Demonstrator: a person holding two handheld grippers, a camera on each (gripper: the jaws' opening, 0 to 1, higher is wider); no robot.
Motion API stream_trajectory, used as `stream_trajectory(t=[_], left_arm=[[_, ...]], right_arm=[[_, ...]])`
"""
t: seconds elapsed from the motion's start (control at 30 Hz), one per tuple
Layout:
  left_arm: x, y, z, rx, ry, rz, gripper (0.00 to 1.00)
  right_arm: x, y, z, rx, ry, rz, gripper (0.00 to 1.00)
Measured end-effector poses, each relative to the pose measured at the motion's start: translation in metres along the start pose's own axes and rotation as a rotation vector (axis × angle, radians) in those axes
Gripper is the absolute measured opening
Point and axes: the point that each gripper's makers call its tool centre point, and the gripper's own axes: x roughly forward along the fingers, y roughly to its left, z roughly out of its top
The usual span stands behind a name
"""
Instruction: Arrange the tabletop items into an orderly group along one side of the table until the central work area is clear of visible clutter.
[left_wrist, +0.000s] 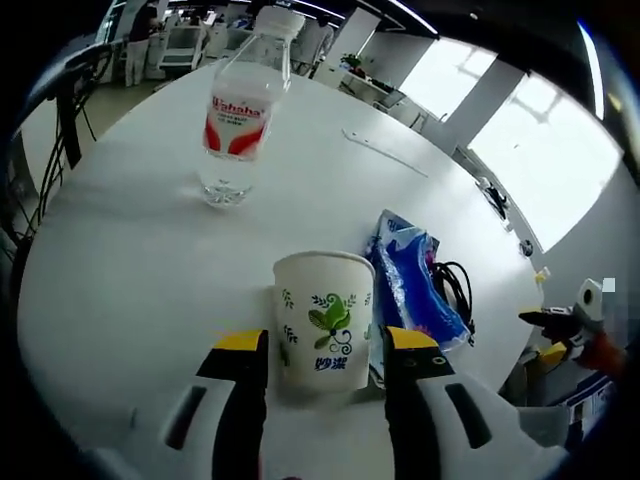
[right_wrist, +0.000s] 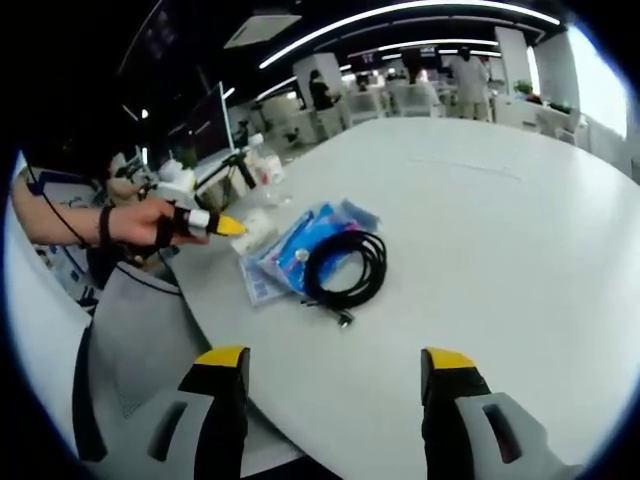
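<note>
Left gripper view. Left gripper (left_wrist: 326, 345): yellow-tipped jaws one on each side of paper cup (left_wrist: 324, 318), close against its walls; firm contact not certain. Paper cup: white, green leaf print, upright on white round table (left_wrist: 130, 260), near the table's close edge. Blue plastic packet (left_wrist: 412, 280): flat on the table, just beside the cup on its right, partly behind it. Black cable (left_wrist: 455, 285): coiled, touching the packet's far right side. Water bottle (left_wrist: 240, 115): clear, red-and-white label, white cap, upright, well apart from the cup, farther across the table. Right gripper (left_wrist: 565, 325): at the right margin, beyond the table edge, small and unclear.

Right gripper view. Right gripper (right_wrist: 335, 375): jaws wide apart, nothing between them, above the table's near edge. Black cable (right_wrist: 345, 268): loose coil, overlapping blue plastic packet (right_wrist: 300, 245) near the table's left edge. Paper cup (right_wrist: 255, 228): just beside the packet, partly hidden. Person's hand (right_wrist: 140, 222): holding left gripper (right_wrist: 225, 226), its yellow tip at the cup.
</note>
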Motion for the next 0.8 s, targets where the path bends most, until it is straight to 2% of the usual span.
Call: stream_trajectory(t=[0.37, 0.5, 0.63, 0.8], left_arm=[[0.01, -0.004, -0.004, 0.011, 0.026, -0.002, 0.43], [0.011, -0.002, -0.007, 0.019, 0.043, 0.008, 0.38], [0.01, -0.005, -0.004, -0.069, 0.02, -0.021, 0.38], [0.005, -0.002, -0.005, -0.058, 0.018, -0.024, 0.37]], right_arm=[[-0.007, -0.004, -0.003, 0.02, -0.013, -0.019, 0.71], [-0.008, -0.004, -0.005, 0.023, -0.012, -0.023, 0.71], [-0.009, -0.004, -0.005, 0.021, -0.012, -0.024, 0.71], [-0.008, -0.004, -0.007, 0.026, -0.013, -0.024, 0.71]])
